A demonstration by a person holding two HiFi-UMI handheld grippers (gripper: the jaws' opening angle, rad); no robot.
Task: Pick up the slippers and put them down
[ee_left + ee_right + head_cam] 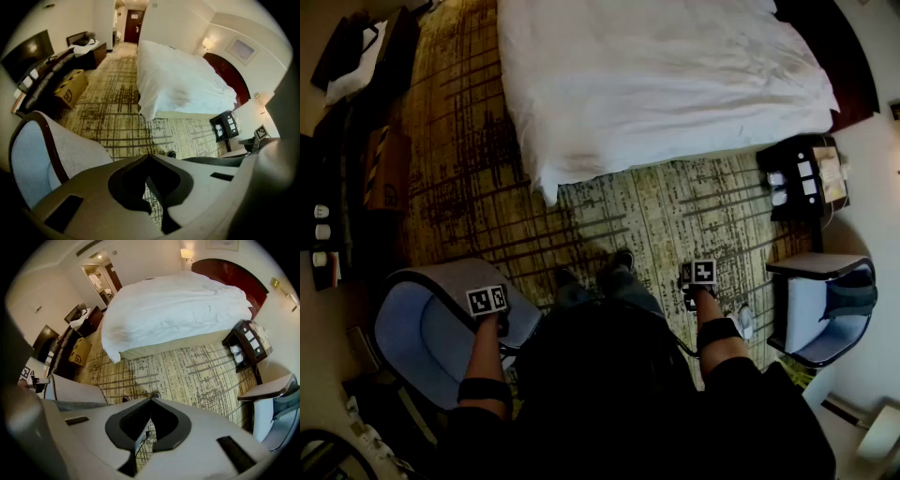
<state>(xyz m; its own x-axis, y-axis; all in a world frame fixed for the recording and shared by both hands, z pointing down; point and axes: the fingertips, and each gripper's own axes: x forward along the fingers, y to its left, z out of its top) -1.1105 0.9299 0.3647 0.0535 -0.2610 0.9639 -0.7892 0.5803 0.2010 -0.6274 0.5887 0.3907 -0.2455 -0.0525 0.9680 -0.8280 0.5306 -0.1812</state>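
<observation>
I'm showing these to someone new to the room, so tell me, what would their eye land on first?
The big white bed fills the top of the head view, above a busy gold-and-brown patterned carpet. A pale blue armchair sits at lower left and a second armchair at right. Between them the person holds the left hand-held gripper and the right hand-held gripper, both shut and empty.

The bed cover (656, 84) is recorded as plain white, the carpet (694, 211) as beige crossed by dark brown broken lines, the armchair (412, 328) as pale blue, dark-rimmed, the headboard (225, 273) as dark red.
</observation>
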